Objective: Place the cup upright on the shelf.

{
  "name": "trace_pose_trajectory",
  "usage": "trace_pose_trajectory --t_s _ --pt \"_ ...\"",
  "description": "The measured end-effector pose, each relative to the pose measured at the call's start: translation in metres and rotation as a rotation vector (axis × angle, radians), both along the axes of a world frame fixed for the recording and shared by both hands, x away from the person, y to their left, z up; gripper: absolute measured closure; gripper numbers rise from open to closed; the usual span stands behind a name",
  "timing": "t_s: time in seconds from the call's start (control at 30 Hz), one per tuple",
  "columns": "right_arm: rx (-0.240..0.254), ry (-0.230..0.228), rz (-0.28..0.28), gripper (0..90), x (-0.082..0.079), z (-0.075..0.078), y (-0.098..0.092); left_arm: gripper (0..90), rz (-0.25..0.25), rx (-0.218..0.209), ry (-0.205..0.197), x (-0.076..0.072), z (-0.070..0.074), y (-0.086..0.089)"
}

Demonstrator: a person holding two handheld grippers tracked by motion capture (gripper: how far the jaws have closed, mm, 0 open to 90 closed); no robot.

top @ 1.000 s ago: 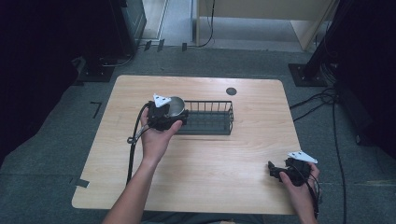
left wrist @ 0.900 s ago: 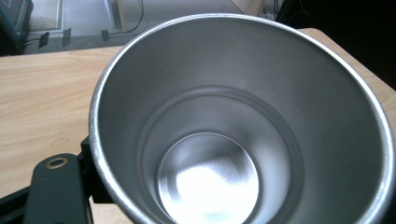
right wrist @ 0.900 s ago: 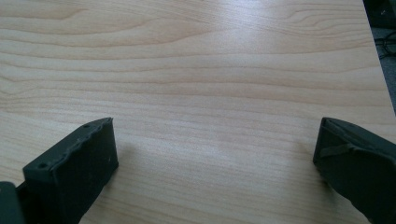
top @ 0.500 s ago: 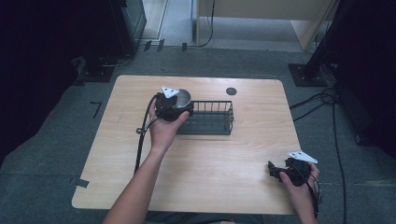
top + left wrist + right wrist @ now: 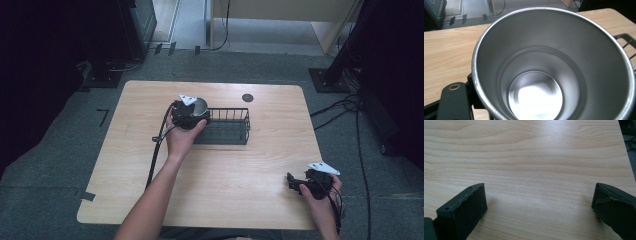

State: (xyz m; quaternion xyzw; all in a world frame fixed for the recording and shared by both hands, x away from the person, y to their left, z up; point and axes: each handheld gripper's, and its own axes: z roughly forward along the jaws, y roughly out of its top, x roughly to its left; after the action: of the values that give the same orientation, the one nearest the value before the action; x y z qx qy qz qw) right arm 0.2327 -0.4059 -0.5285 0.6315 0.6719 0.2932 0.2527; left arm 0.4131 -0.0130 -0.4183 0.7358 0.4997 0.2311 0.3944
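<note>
A: What am I looking at, biggest thing first?

B: I'm seeing the wooden worktop (image 5: 240, 200) lying across the high view, bare over most of its surface. A black wire basket (image 5: 227, 126) is sitting near its middle, toward the far side, and a small dark round spot (image 5: 247, 97) is showing on the wood just beyond the basket.

A: And the cup?

B: A steel cup (image 5: 554, 67) is being held at the basket's left end. In the high view I'm reading it as over or against that end, though I cannot tell whether it is touching the wires. In the left gripper view its open mouth is facing the camera, and the basket's rim is peeking in at the right edge.

A: The tools?

B: The left hand-held gripper (image 5: 189, 114) is clasping the cup, one black jaw pressing at its lower left wall. The right hand-held gripper (image 5: 300, 184) is resting low near the worktop's near right corner, well apart from the basket, its jaws spread wide over bare wood. A black cable (image 5: 155, 155) is trailing from the left one toward the near edge.
</note>
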Motion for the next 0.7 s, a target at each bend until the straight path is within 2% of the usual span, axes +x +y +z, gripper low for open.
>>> trace_pose_trajectory --t_s 0.27,0.3,0.47,0.63,0.7 --pt "0.001 0.000 0.000 0.0 0.000 0.000 0.000 18.2 0.004 0.029 0.024 0.002 -0.018 -0.008" --pt "0.002 0.000 -0.001 0.0 0.000 0.000 0.000 18.2 0.010 0.048 0.017 0.001 -0.021 -0.010" --pt "0.002 0.000 0.000 0.0 0.000 0.000 0.000 18.1 0.012 0.066 0.016 0.001 -0.022 -0.012" --pt "0.002 0.000 0.000 0.0 0.000 0.000 0.000 17.5 0.005 0.119 0.028 0.001 -0.022 -0.014" --pt "0.002 0.000 0.000 0.0 0.000 0.000 0.000 17.4 0.006 0.121 0.029 0.001 -0.022 -0.014"
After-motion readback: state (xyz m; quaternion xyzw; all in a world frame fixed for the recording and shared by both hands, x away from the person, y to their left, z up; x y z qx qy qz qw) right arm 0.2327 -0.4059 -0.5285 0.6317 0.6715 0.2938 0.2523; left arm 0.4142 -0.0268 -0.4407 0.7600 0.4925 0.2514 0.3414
